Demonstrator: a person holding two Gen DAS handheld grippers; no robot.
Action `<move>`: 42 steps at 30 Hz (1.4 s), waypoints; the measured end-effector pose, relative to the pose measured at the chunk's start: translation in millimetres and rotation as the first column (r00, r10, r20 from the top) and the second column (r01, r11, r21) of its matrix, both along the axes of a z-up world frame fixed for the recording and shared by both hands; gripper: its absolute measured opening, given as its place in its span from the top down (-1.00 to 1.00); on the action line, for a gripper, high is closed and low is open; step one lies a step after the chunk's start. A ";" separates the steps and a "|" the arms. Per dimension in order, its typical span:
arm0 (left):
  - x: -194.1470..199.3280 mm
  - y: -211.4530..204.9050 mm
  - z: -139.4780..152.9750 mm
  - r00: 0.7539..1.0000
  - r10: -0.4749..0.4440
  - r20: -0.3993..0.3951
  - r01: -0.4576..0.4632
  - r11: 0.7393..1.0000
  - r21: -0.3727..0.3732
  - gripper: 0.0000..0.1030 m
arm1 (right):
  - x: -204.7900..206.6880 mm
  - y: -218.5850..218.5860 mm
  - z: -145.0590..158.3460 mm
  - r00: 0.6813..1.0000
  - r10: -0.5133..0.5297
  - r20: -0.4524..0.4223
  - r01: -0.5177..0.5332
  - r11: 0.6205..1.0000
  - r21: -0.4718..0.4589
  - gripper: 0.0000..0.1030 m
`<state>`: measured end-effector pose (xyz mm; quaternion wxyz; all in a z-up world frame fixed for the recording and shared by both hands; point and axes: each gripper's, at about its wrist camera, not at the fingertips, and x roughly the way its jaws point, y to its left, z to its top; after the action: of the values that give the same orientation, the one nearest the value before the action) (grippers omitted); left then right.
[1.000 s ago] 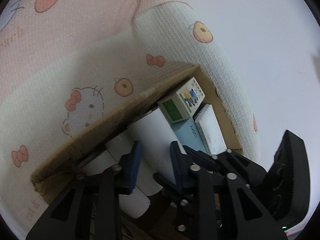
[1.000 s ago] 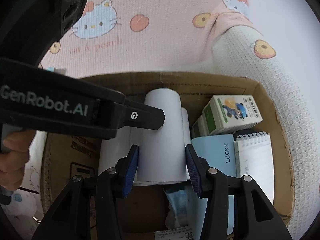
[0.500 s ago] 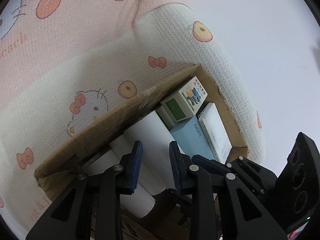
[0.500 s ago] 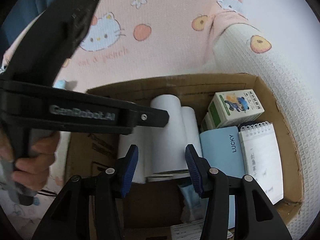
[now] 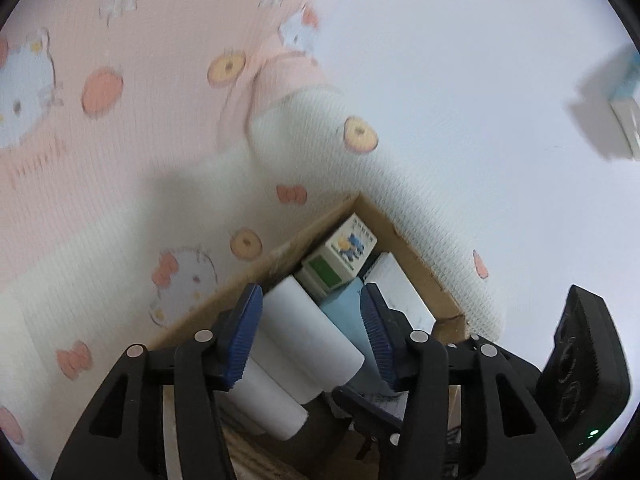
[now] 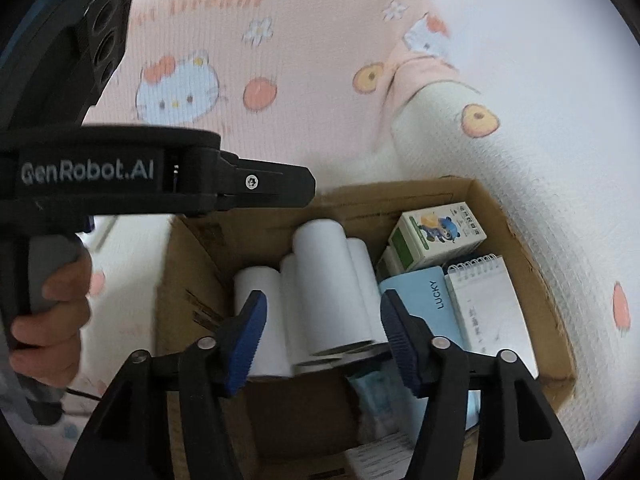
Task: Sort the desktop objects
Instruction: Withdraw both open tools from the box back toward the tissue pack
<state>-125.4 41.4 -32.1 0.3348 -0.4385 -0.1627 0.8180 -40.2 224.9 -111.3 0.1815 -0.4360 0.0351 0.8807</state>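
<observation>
Two grippers hang above one cardboard box (image 5: 416, 264), and both have just been widening their jaws with nothing pinched between the pads.

From the left wrist, the left gripper (image 5: 312, 332) stands open over the box's near end. The top white paper roll (image 5: 312, 332) lies below and between its blue pads without touching either one. Its long axis runs away from the camera, toward the far corner, roughly in line with the fingers. Past it sit a small printed carton (image 5: 344, 256) and a blue booklet (image 5: 340, 304). The other tool's black body shows at the right edge of this view.

From the right wrist, the right gripper (image 6: 324, 336) is likewise open. Several white rolls (image 6: 332, 288) lie side by side in the box's left half, their long axes pointing away from the fingers and their cut ends facing the camera. The blue booklet marked LUCKY (image 6: 424, 304) and a spiral notepad (image 6: 488, 312) lie flat to the right of them, with the carton (image 6: 436, 240) behind. The left gripper's arm (image 6: 160, 180) crosses the upper left, with a person's hand (image 6: 52, 320) on its handle.

Judging by this, the rolls are already stowed and both grippers look free. Neither seems clearly nearer to any item left outside, since none shows sharply.
</observation>
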 end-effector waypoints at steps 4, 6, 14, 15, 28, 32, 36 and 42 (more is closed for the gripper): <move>15.4 -15.4 13.1 0.996 -0.004 -0.087 0.000 0.999 -0.046 -0.11 | 1.9 -33.4 11.1 0.995 -0.001 -0.096 0.000 1.000 -0.011 -0.22; 25.6 -17.9 15.2 0.990 -0.008 -0.141 -0.006 0.995 -0.103 -0.12 | -2.4 -41.5 11.1 0.994 -0.001 -0.108 0.001 1.000 0.005 -0.25; 48.6 -54.4 3.5 0.991 0.017 -0.134 -0.038 0.987 -0.155 -0.12 | -3.9 -71.3 25.9 0.997 0.023 -0.070 -0.017 0.996 0.082 -0.27; 51.2 -61.9 1.7 0.992 0.028 -0.123 -0.048 0.985 -0.163 -0.12 | -6.4 -73.8 23.8 0.997 0.034 -0.071 -0.028 0.996 0.083 -0.27; 81.5 -169.8 -47.4 0.941 0.338 0.029 -0.324 0.919 -0.223 -0.12 | -35.5 -136.8 13.3 0.942 0.293 -0.167 -0.272 0.953 0.135 -0.39; 83.7 -196.5 -67.1 0.908 0.408 0.093 -0.376 0.893 -0.247 -0.12 | -49.0 -160.9 -2.2 0.904 0.388 -0.179 -0.371 0.921 0.121 -0.40; 90.1 -228.4 -82.3 0.859 0.492 0.139 -0.454 0.859 -0.235 -0.12 | -66.9 -179.6 -21.8 0.888 0.421 -0.183 -0.423 0.906 0.028 -0.40; 103.6 -276.0 -101.1 0.800 0.570 0.187 -0.530 0.818 -0.225 -0.13 | -90.0 -204.6 -38.5 0.859 0.461 -0.223 -0.481 0.875 -0.045 -0.40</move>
<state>-21.8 -234.6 -133.2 0.0228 -0.4956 -0.2566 0.8295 -130.2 20.3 -149.8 -0.0659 -0.3466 -0.0103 0.9356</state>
